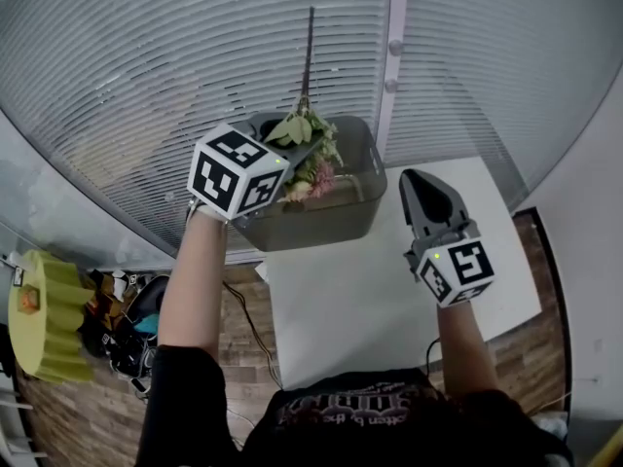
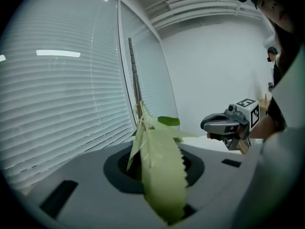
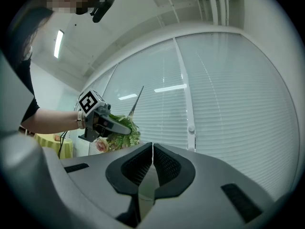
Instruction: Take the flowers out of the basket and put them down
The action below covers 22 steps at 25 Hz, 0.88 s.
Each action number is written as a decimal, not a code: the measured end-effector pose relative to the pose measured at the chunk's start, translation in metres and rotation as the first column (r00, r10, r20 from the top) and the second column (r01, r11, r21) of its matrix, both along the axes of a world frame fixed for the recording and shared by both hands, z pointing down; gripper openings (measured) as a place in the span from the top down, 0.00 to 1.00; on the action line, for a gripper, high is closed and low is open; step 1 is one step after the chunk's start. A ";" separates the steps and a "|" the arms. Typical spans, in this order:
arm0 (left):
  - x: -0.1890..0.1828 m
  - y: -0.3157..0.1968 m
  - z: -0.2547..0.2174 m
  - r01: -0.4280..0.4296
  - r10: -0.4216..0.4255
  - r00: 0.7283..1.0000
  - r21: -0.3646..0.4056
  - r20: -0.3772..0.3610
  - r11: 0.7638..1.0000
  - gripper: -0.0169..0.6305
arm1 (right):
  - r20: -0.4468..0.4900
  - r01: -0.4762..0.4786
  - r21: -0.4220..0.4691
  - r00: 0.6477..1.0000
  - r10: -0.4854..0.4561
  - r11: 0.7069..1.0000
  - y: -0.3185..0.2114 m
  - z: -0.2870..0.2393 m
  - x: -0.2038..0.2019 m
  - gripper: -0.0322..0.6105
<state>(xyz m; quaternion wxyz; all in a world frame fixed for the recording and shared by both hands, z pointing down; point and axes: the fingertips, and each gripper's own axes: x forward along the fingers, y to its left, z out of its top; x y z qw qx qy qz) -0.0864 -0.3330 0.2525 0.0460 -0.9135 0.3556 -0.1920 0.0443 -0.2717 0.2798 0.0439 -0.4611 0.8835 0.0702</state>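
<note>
My left gripper (image 1: 292, 160) is shut on the flowers (image 1: 310, 154), a bunch with green leaves and a pink bloom, held over the grey basket (image 1: 352, 214). The long brown stem (image 1: 308, 52) points away toward the blinds. In the left gripper view the stem (image 2: 134, 78) rises from between the jaws and a large green leaf (image 2: 162, 175) covers the pads. My right gripper (image 1: 424, 195) hovers to the right of the basket, shut, with nothing in it; in the right gripper view its jaws meet (image 3: 152, 149), and the left gripper (image 3: 102, 122) with the flowers (image 3: 121, 135) shows at the left.
The basket stands at the far edge of a white table (image 1: 375, 305), close to a window with closed blinds (image 1: 146, 76). A yellow stool (image 1: 44, 314) and a heap of bags and cables (image 1: 127, 329) lie on the wooden floor at the left.
</note>
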 end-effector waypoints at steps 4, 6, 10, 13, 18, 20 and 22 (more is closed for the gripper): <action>0.001 0.005 -0.002 -0.006 0.006 1.000 0.018 0.013 1.000 0.83 | 0.001 -0.005 0.004 1.000 0.005 1.000 0.004 -0.001 0.001 0.90; 0.002 0.006 -0.004 -0.007 0.007 1.000 0.012 -0.005 1.000 0.83 | 0.002 -0.011 0.005 1.000 0.011 1.000 0.004 -0.001 0.002 0.90; 0.004 0.008 -0.014 -0.007 0.006 0.996 -0.021 -0.085 1.000 0.81 | -0.001 -0.015 0.009 1.000 0.015 1.000 0.006 -0.004 0.004 0.90; 0.005 0.011 -0.018 -0.013 0.010 0.995 -0.036 -0.097 0.999 0.81 | -0.003 -0.018 0.012 1.000 0.018 1.000 0.008 -0.006 0.005 0.90; 0.014 0.018 -0.021 -0.035 0.031 0.997 -0.054 -0.068 0.998 0.81 | -0.001 -0.037 0.018 0.999 0.037 0.999 0.012 -0.008 0.012 0.90; 0.025 0.021 -0.020 -0.053 0.050 0.997 -0.055 -0.055 0.997 0.81 | 0.001 -0.046 0.021 0.999 0.046 0.999 0.014 -0.007 0.020 0.90; 0.038 0.024 -0.018 -0.077 0.075 0.996 -0.052 -0.045 0.996 0.81 | 0.001 -0.059 0.023 0.998 0.059 0.998 0.016 -0.007 0.029 0.90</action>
